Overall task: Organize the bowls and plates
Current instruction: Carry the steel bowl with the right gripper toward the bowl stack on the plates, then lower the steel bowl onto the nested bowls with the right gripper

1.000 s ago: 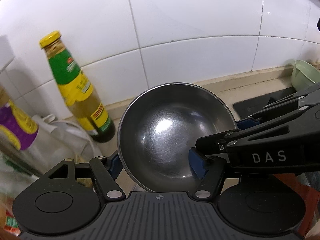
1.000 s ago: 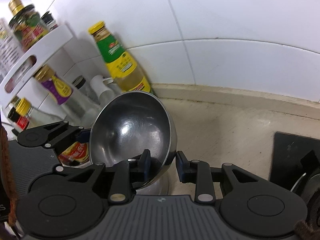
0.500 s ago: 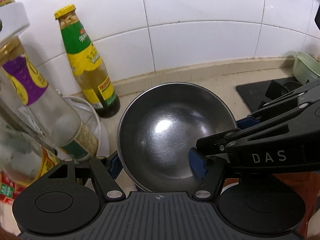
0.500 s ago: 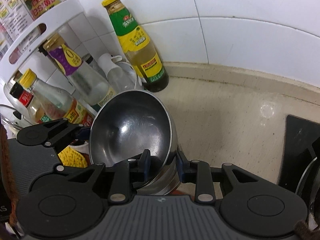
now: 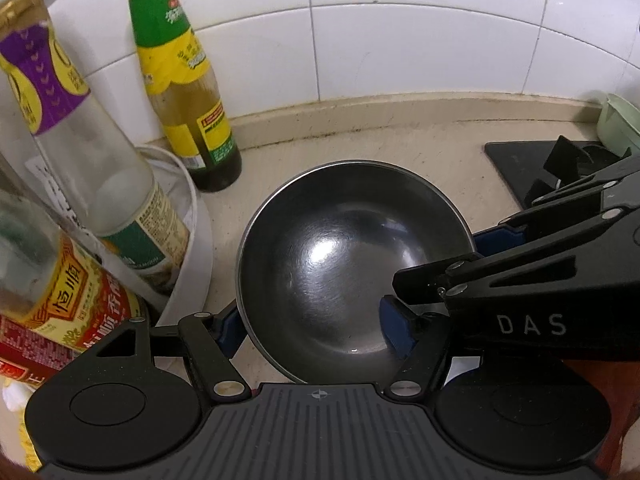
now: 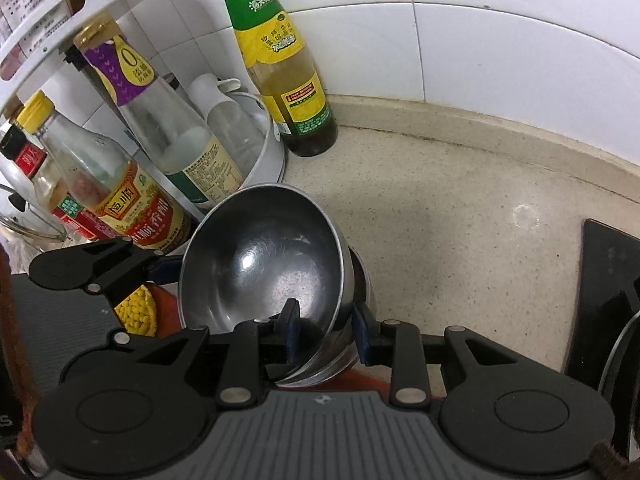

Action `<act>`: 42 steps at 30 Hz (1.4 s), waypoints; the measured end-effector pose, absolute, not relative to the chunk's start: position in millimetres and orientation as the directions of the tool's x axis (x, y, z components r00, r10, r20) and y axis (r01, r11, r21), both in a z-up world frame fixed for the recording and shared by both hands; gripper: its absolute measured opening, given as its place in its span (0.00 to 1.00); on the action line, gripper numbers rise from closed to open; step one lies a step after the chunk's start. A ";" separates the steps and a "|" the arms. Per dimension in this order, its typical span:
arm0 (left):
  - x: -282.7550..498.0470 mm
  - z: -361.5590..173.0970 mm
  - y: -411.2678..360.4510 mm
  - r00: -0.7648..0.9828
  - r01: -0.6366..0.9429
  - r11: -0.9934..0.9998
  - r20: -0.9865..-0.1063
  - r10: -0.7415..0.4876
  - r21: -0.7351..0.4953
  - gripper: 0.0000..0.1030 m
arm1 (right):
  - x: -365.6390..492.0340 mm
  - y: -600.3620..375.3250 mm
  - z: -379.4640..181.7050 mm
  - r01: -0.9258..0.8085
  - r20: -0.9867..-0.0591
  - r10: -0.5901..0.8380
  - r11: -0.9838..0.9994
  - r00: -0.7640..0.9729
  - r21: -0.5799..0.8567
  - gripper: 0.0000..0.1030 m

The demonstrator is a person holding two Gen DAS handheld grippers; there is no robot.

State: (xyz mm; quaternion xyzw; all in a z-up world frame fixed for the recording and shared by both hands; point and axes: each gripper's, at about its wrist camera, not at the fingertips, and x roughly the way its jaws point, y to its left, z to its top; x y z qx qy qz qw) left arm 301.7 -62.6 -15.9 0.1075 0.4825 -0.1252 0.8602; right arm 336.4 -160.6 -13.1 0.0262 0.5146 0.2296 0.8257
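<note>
A steel bowl [image 5: 340, 264] hangs tilted just above the beige counter, hollow side toward both cameras. My right gripper [image 6: 325, 330] is shut on its near wall, one pad inside and one outside. The right wrist view shows the bowl [image 6: 260, 264] with a second steel bowl [image 6: 358, 280] peeking out beneath it. My left gripper [image 5: 311, 328] has its jaws wide apart: the left pad lies against the bowl's outer left wall and the right pad is over the bowl's inside. The right gripper [image 5: 446, 258] reaches in from the right in the left wrist view.
A green-and-yellow sauce bottle [image 5: 188, 100] stands against the white tiled wall. To its left is a white round rack [image 6: 264, 152] with several bottles. A black stove top [image 5: 532, 168] and a pale green bowl [image 5: 620, 124] sit at the right. Bare counter [image 6: 460, 220] lies ahead.
Both grippers and the bowl have come down and tipped toward the counter. The bottles and rack now loom closer at the left. The right gripper's hold on the bowl is unchanged.
</note>
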 end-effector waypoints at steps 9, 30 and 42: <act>299.9 -13.9 -60.4 0.506 0.312 0.948 -0.856 -0.104 0.069 0.76 | 339.4 -155.3 -14.4 -0.364 -0.848 0.384 0.898 0.366 0.249 0.34; 242.1 4.8 -26.3 0.581 0.306 0.952 -0.797 -0.164 0.027 0.86 | 340.6 -150.3 -16.8 -0.417 -0.836 0.402 0.878 0.375 0.235 0.56; 229.9 -23.9 -11.7 0.548 0.334 0.942 -0.807 -0.220 -0.030 0.86 | 346.9 -146.5 -32.5 -0.424 -0.846 0.403 0.873 0.349 0.241 0.61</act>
